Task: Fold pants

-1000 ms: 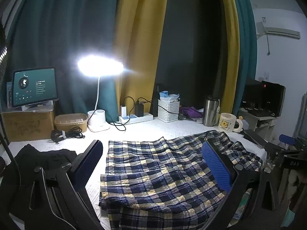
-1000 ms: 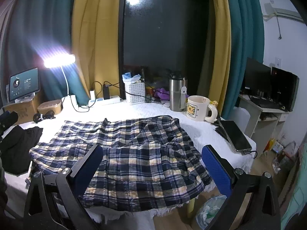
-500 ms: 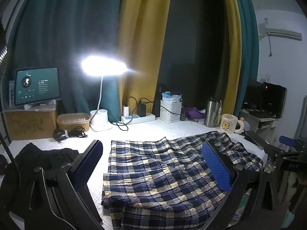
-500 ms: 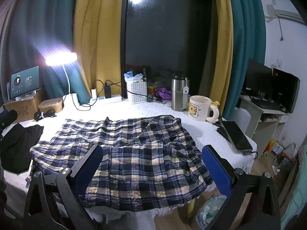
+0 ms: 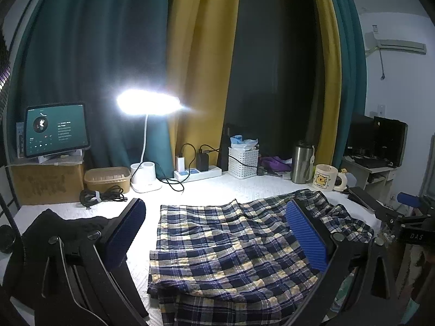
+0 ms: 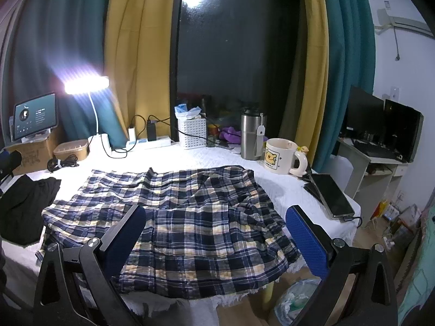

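plaid pants (image 6: 174, 217) lie spread across the white desk (image 6: 217, 157), already doubled once by the look of the layered edge low in the left wrist view. one end hangs slightly over the near desk edge, just ahead of the right hand-held gripper (image 6: 214, 233).

left hand-held gripper (image 5: 217, 233): jaws spread wide, nothing between them, held above the cloth, with the pants ahead and below. right hand-held gripper: also spread, empty, above the near hem. neither touches fabric.

judged step: approach for the next fold, each gripper taking one corner of the same end.

how to do it well:
- pinch through all layers at the corner, not only the top one; the stacked edge below the left hand-held gripper looks offset, so a shallow grip would peel one layer off.
- take matching corners so the lifted edge stays straight.
- the fabric is rumpled ahead of the right hand-held gripper; pull lightly taut before carrying over.
- lift only enough to clear, lay the edge onto the far edge, release after it settles.

hazards: black garment (image 6: 24, 206) beside the pants on the left side, mug (image 6: 280, 156) and phone (image 6: 330, 194) to the right of the right hand-held gripper. keep the swing clear of them.
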Motion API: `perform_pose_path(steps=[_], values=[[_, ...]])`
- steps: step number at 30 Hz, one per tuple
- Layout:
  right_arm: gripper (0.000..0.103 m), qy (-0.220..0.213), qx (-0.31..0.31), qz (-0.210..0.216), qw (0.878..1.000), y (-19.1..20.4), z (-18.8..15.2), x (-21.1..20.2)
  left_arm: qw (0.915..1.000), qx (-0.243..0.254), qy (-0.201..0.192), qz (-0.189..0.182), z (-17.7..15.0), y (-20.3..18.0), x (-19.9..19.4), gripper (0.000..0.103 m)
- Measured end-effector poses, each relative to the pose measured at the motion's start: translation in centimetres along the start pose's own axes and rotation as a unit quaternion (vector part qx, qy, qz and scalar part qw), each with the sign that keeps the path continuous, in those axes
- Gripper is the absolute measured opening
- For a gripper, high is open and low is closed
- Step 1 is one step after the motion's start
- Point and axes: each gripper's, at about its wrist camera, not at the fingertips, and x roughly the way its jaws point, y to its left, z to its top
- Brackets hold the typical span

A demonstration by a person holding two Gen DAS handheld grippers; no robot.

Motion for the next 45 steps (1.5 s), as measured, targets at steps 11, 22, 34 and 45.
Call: perform_pose_path(steps=[11, 22, 34, 45], values=[[0.103, -0.001, -0.001, 0.0, 1.0, -0.1, 0.0, -0.1, 1.0, -0.002, -0.003, -0.001, 0.2, -0.2, 0.0, 0.102], [0.103, 0.0, 0.0, 0.0, 1.0, -0.1, 0.0, 0.0, 1.0, -0.002, -0.004, 0.001, 0.1, -0.3, -0.1, 0.102], [0.103, 0.0, -0.001, 0.0, 1.0, -0.1, -0.1, 0.0, 1.0, -0.004, 0.002, 0.005, 0.4, -0.1, 0.3, 0.102], [0.103, 0.023, 0.0, -0.007, 1.0, -1.1, 0.8, 3.2, 0.9996, -0.002, 0.027, 0.005, 0.7, 0.2, 2.8, 0.102]])
